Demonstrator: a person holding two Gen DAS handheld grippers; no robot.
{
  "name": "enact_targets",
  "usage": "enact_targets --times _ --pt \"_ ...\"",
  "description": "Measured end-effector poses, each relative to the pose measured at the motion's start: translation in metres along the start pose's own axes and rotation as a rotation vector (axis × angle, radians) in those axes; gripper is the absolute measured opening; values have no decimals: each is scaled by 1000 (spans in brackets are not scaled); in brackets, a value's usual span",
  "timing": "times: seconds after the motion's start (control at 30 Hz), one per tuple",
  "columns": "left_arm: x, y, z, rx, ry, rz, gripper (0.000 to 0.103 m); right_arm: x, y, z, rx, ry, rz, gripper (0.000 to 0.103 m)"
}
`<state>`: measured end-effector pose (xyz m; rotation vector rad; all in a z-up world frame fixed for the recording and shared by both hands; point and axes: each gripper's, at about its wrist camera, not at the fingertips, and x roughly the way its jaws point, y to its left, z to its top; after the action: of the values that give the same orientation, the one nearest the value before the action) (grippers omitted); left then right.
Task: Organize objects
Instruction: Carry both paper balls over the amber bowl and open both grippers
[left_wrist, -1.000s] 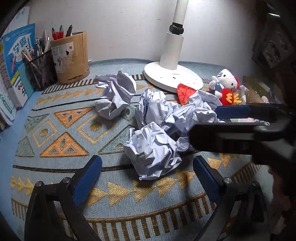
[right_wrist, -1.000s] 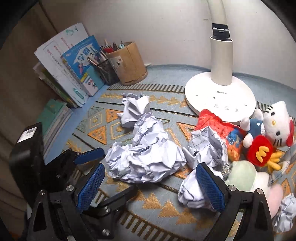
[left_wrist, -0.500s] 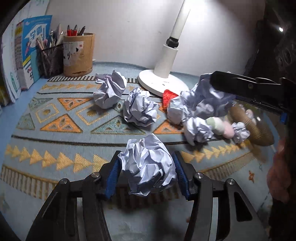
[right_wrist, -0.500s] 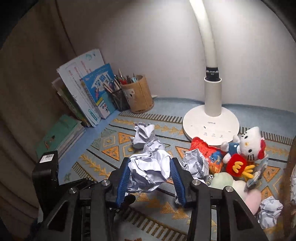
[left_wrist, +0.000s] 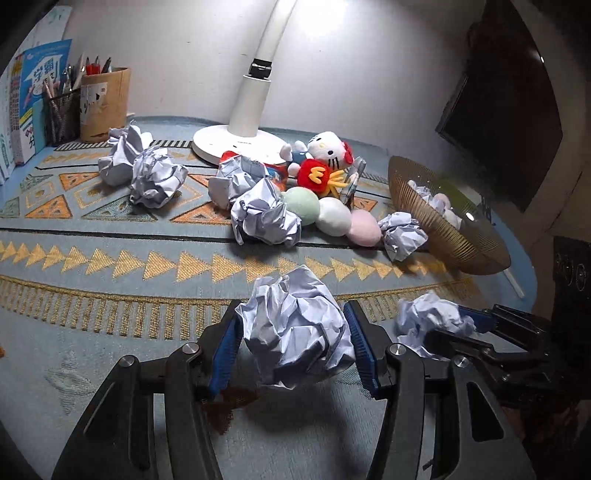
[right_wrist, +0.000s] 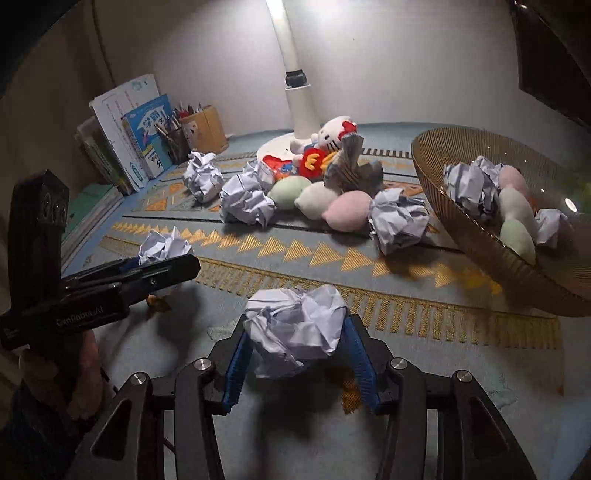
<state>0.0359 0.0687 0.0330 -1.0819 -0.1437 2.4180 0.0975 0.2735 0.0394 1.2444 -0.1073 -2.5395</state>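
Left gripper (left_wrist: 293, 349) clamped on a paper ball (left_wrist: 297, 328); right gripper (right_wrist: 297, 354) opening, pads touching another paper ball (right_wrist: 295, 326), near the bowl (right_wrist: 480, 236).

Left gripper (left_wrist: 293, 345) clamps a paper ball (left_wrist: 295, 328); right gripper (right_wrist: 295, 350) jaws are opening around another paper wad (right_wrist: 295, 328)

Both wrist cameras look forward and steeply down from close above the patterned rug (left_wrist: 110, 258); each catches the other gripper at its edge, sharing the lamp (right_wrist: 299, 107), toys and wire bowl (left_wrist: 443, 229).
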Motion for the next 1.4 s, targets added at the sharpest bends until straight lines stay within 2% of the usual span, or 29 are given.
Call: enact_targets --times 0.07,0.1,0.17,0.23,0.33,0.47,0.57,0.67,0.7,0.73,0.83,1.13,1.2,1.23,1.3,1.4 --pt "-1 0 -2 14 -14 12 53 -6 -7 -11 9 -5 23 68" --pt "-1 1 -3 14 -17 20 53 -9 -10 -16 17 -16 14 69" --pt "3 3 -4 -2 -3 36 53 -6 -15 -21 51 -14 18 77" --pt "4 1 -5 10 -1 51 53 -2 -17 -22 81 1 29 78" --pt "3 -3 -6 29 -4 65 55 -1 -11 -20 62 1 4 78" --pt "1 3 -6 -9 -16 59 55 4 -3 -18 77 14 45 78" --pt "0 6 -6 -21 -27 60 55 9 8 -16 52 16 2 83" --pt "0 5 -6 -15 -26 61 55 10 17 -16 13 -3 -83 83" --pt "0 5 -6 -14 -24 60 55 10 18 -17 7 -10 -99 80" --pt "1 5 -6 -14 -21 59 55 10 18 -18 -1 -15 -103 66" --pt "1 5 -6 -14 -20 57 55 3 18 -20 -14 -56 -122 61" --pt "4 3 -6 -10 -5 74 55 -3 22 -22 -35 -83 -154 61" --pt "2 3 -4 -33 -16 94 55 -10 19 -18 -17 -85 -113 61" --pt "1 3 0 -49 -17 87 55 -18 15 -15 4 -91 -79 61" --pt "-1 -2 13 -93 2 2 55 -48 6 -4 39 -155 -38 61" --pt "-19 -36 42 -42 -80 -49 55 -105 -16 15 88 -290 -39 61"
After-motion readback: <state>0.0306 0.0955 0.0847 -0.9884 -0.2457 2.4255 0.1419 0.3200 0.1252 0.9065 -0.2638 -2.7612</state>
